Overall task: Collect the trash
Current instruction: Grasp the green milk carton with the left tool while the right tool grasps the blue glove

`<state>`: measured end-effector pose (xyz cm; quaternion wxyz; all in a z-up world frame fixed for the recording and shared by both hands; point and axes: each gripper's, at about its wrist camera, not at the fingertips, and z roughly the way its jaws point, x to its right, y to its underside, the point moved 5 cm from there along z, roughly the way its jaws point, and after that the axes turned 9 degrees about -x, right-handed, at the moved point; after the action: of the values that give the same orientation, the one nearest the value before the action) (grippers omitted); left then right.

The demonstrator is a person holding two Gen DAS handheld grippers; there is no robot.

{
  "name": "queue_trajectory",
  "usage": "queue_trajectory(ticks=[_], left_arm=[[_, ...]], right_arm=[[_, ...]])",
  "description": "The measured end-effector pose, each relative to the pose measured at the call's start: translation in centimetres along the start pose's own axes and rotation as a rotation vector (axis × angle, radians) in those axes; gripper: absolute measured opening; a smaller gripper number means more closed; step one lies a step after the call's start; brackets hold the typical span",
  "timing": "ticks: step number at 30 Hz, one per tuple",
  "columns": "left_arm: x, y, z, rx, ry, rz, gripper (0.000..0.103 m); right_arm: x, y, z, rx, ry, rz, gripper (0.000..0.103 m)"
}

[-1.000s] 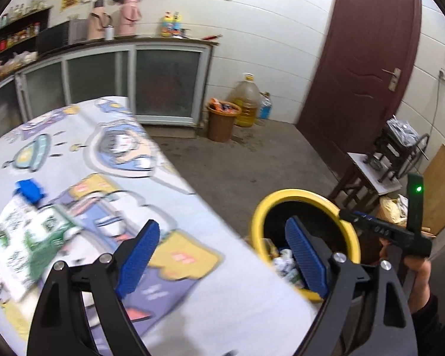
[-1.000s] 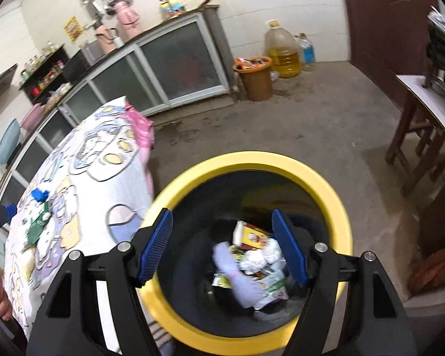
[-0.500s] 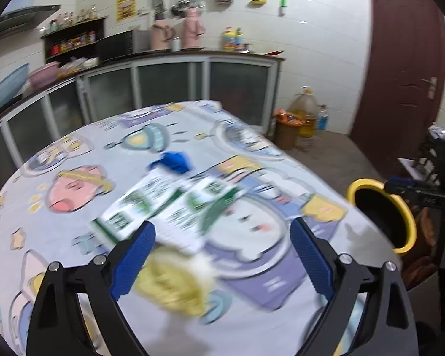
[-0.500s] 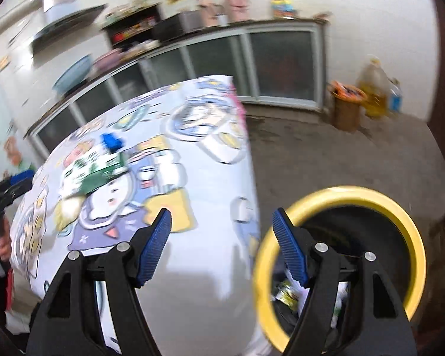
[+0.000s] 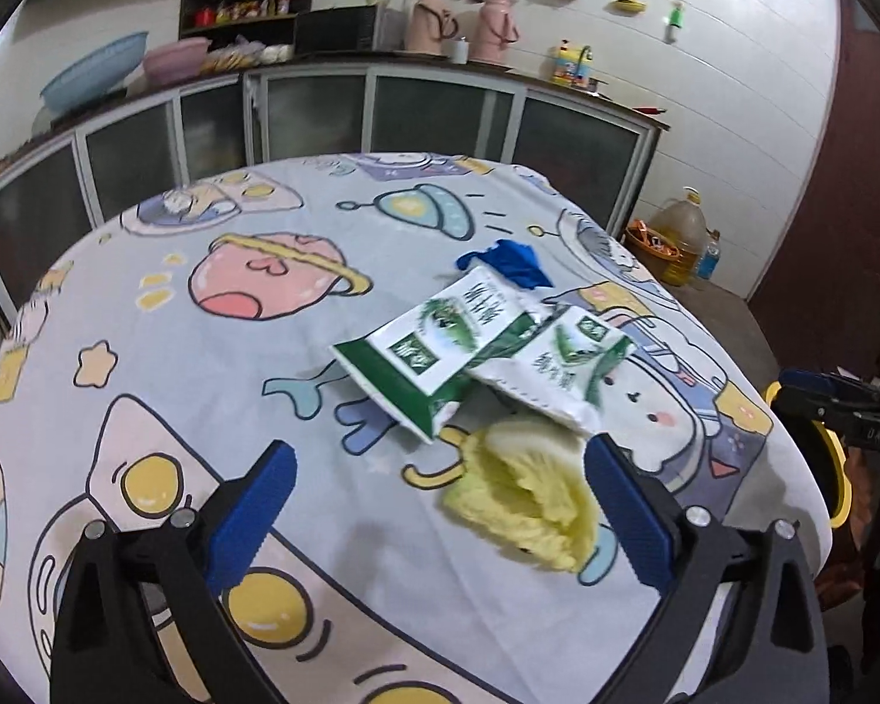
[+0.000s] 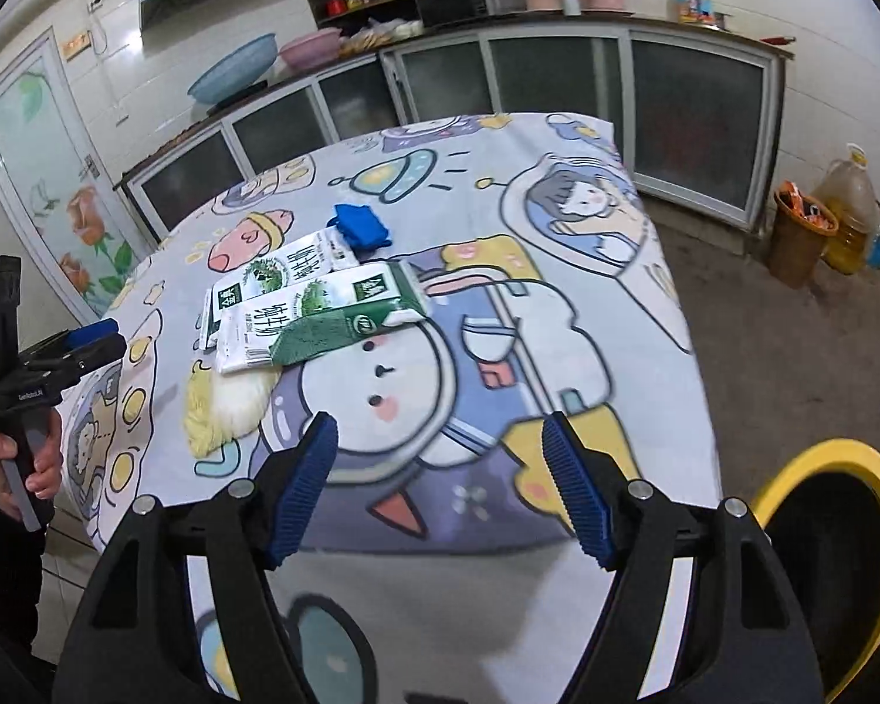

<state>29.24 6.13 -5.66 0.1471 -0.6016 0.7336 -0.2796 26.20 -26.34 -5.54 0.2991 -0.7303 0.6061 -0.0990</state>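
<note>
On the cartoon-print tablecloth (image 5: 217,352) lie two flattened green-and-white cartons (image 5: 440,346) (image 6: 317,311), a crumpled blue scrap (image 5: 510,261) (image 6: 361,226) behind them, and a yellow leafy clump (image 5: 528,493) (image 6: 223,405) in front. My left gripper (image 5: 440,504) hovers over the table with its jaws opening wide; the clump lies just inside its right pad (image 5: 628,516), untouched. My right gripper (image 6: 440,487) is open and empty above the table's near edge. The yellow-rimmed black bin (image 6: 833,557) (image 5: 833,469) stands on the floor beside the table.
Glass-fronted cabinets (image 5: 440,111) line the far wall under a cluttered counter. An orange basket (image 6: 798,234) and an oil jug (image 6: 850,211) stand on the concrete floor. A dark red door (image 5: 839,176) is at the right. A hand (image 6: 12,469) holds the left gripper's handle.
Both grippers swung from the bin to the table. The left one now faces the cartons and yellow clump with wider jaws. The right has left the bin's mouth and looks across the tablecloth.
</note>
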Motion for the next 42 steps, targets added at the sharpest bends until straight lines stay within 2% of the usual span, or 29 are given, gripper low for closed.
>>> queue_trajectory(ticks=[2,7,10,13,19,25,32,42], left_arm=[[-0.7,-0.2,0.7,-0.018,0.012,-0.006,0.095],[-1.7,-1.0,2.4,-0.064,0.108,-0.006,0.095],[-2.3,-1.3,3.6,-0.110,0.182,-0.007,0.095],[-3.2,-1.9,4.5,-0.143,0.289,-0.022,0.095],[-4.8,-3.4,6.2,-0.178,0.410,-0.064,0.095],[-5.0,-4.1,7.3,-0.186,0.396,-0.020,0.095],[-5.7,-4.6,9.4,-0.226,0.443,-0.044,0.095],[-5.4,-5.4,12.3,-0.285,0.505,-0.082,0.095]], right_arm=[[-0.8,-0.8,0.6,-0.007,-0.008,-0.020,0.068],[-2.6,-2.9,2.4,-0.037,-0.037,-0.080,0.065],[-3.3,-4.3,3.3,-0.052,-0.058,-0.099,0.065],[-3.8,-5.6,3.7,-0.051,-0.075,-0.113,0.065],[-4.5,-7.7,4.8,-0.041,-0.103,-0.145,0.065],[-5.0,-10.6,7.5,-0.068,-0.084,-0.166,0.064],[-5.9,-13.6,11.4,-0.102,-0.075,-0.188,0.060],[-6.3,-17.1,17.2,-0.172,-0.073,-0.178,0.060]])
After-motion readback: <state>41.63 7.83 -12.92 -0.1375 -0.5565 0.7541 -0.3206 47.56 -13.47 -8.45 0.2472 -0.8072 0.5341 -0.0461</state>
